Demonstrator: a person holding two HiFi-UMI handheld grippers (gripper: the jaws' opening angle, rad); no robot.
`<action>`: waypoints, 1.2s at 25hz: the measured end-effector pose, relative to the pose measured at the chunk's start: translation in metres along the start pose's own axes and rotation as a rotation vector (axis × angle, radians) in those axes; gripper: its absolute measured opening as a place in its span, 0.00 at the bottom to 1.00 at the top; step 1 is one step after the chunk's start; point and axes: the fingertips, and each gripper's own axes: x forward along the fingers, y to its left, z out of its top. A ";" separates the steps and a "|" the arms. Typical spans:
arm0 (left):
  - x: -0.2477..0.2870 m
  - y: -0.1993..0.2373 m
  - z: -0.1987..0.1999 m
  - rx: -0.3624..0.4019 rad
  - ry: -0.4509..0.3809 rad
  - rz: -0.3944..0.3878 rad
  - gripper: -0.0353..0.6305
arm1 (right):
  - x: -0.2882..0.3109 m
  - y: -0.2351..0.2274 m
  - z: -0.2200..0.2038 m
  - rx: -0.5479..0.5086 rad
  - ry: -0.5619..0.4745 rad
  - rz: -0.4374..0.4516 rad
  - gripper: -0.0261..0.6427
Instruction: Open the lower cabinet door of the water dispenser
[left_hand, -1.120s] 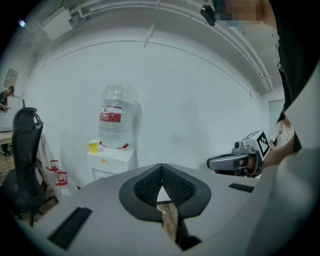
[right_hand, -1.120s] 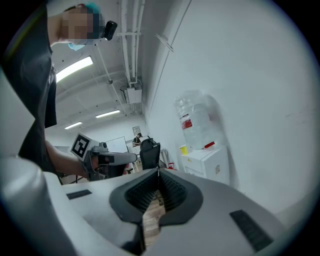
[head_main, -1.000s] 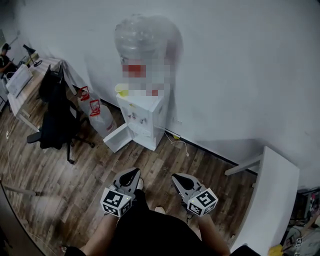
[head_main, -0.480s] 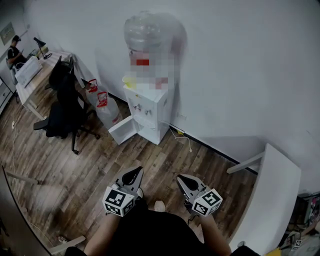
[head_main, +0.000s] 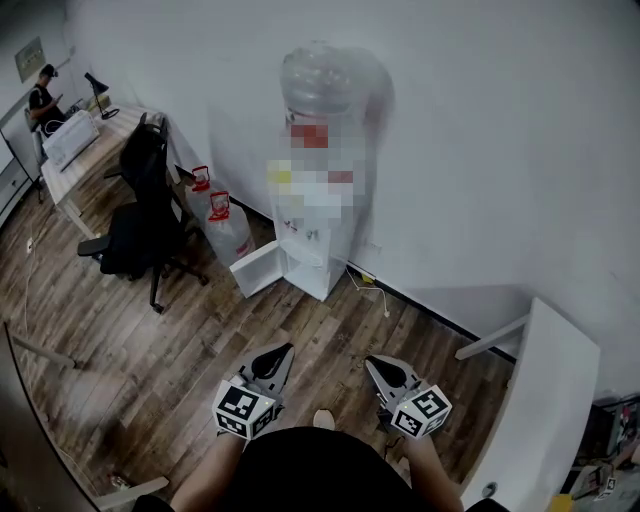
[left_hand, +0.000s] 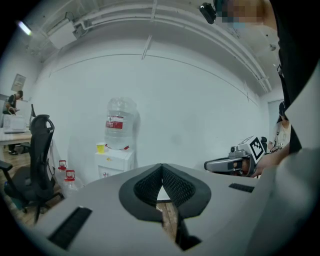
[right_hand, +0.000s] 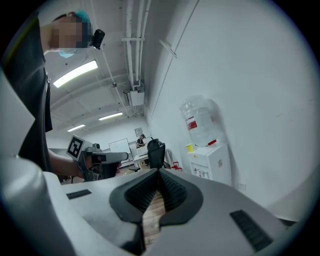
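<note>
STATE: left hand-held gripper (head_main: 283, 352) and right hand-held gripper (head_main: 373, 364) both closed, empty, side by side | TARGET: white box-shaped water dispenser (head_main: 318, 262) ahead by wall, well apart | DOOR: white lower cabinet door (head_main: 262, 268) upright, apparently already swung out leftward | NEARER: left hand-held gripper, slightly
</note>
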 end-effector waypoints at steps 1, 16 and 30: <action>-0.008 0.002 0.000 0.005 -0.002 -0.003 0.07 | 0.001 0.008 -0.001 0.003 -0.002 -0.006 0.08; -0.147 0.029 -0.026 -0.005 -0.029 0.002 0.07 | 0.001 0.135 -0.031 0.002 -0.020 -0.050 0.08; -0.303 0.044 -0.080 -0.029 -0.038 -0.040 0.07 | 0.003 0.299 -0.054 -0.046 -0.082 -0.092 0.08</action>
